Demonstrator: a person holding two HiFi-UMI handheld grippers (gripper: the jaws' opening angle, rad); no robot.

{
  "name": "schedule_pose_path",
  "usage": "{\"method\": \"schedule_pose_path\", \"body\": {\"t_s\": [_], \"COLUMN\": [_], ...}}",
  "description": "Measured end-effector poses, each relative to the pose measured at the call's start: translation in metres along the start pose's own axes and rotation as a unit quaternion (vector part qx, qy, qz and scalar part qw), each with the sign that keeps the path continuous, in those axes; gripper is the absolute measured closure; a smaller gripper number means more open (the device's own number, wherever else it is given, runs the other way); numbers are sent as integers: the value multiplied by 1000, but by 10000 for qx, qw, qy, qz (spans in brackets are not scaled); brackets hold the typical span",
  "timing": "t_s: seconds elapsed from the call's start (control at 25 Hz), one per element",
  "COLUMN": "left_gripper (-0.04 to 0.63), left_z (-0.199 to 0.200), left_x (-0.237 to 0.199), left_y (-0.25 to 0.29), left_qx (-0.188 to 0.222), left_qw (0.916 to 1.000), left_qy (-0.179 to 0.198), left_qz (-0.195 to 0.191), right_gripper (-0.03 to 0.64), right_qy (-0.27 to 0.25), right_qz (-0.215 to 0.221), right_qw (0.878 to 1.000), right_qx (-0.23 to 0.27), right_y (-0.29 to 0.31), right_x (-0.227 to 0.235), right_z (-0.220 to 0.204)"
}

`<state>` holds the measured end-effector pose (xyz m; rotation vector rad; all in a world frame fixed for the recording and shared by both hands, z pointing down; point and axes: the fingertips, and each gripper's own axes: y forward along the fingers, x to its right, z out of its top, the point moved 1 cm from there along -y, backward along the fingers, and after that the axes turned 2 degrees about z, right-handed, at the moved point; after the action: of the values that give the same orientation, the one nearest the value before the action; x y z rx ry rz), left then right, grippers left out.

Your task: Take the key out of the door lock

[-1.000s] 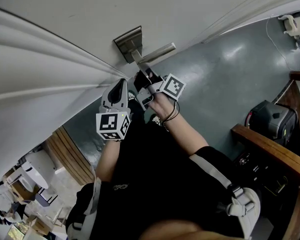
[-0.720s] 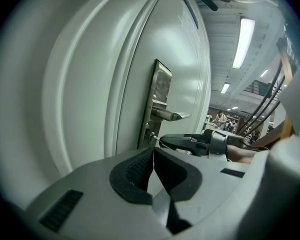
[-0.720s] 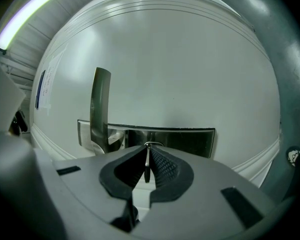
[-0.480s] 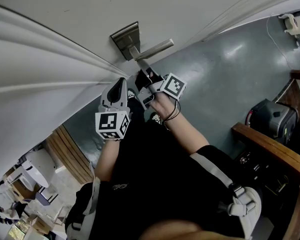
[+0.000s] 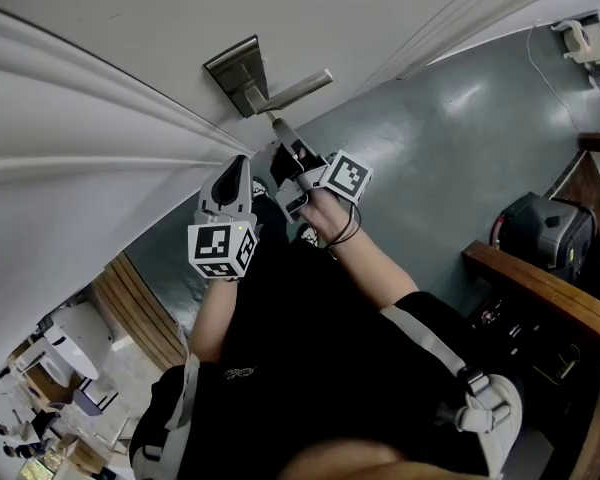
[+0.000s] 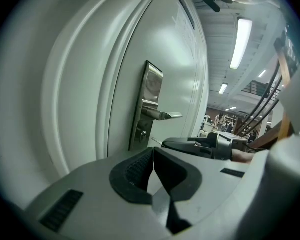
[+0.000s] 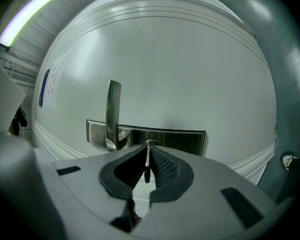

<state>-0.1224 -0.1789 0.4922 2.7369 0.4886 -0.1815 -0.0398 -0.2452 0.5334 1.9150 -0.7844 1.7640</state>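
Key [image 7: 147, 164], pinched in the right gripper [image 5: 286, 151] jaws, looks just clear of the lock [image 5: 238, 73] at its eleven o'clock; left gripper [image 5: 242, 164] jaws are pressed together, empty.

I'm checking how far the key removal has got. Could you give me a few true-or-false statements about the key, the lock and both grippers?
1. The right gripper has its jaws shut on the key. True.
2. The key sits in the door lock. False: the left gripper view shows its tip clear of the keyhole.
3. The left gripper grips the lever handle. False: its jaws are together on nothing, away from the door.
4. The lever handle is mounted on a metal plate on the white door. True.
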Motion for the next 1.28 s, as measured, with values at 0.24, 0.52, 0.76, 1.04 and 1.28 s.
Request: {"method": "schedule_pose_path", "body": {"t_s": [0.24,0.52,0.76,1.04,1.28], "left_gripper": [572,571,572,572,571], "left_z": [-2,-5,-8,-13,-19], "left_x": [14,31,45,62,81], "left_y": [-9,-23,-39,-55,-68], "left_qx": [47,132,207,279,320], "left_qw": [10000,9999,9998,9996,9995], "left_qy": [39,18,9,-8,-22], "left_qz": [-24,-14,20,59,41], "right_gripper": [586,587,586,586,586], "right_qy": [-68,-162,-313,-1585,-3427], "right_qz": [1,35,141,-35,-417], "right_qw": [10000,9998,9993,9864,9335], "right_qx": [11,-58,-127,-431,-966], "right_y": [-21,-46,-68,-96,-123], "right_x": [-3,-12,-24,-41,-53], "right_z": [-1,-7,-14,-20,-31]}}
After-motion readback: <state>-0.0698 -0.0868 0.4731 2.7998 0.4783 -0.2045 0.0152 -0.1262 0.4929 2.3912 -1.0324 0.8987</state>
